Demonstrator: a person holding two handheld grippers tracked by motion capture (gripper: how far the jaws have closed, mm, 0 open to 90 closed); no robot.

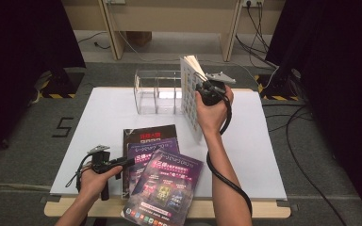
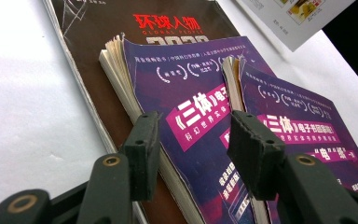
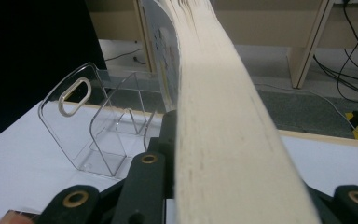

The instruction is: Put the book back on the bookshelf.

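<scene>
R gripper (image 1: 201, 89) pinching thick white-cover book (image 1: 190, 96), upright nr clear acrylic divider rack (image 1: 158, 92), not yet slotted; L gripper (image 1: 127, 162) spread at purple paperback (image 1: 147, 160); 3 still flat on white counter (image 1: 254, 141).

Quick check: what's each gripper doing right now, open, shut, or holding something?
Left gripper: open, jaws astride the edge of the middle purple book, pads not pressing.
Right gripper: shut on the thick white-covered book, held upright beside the clear rack.
</scene>
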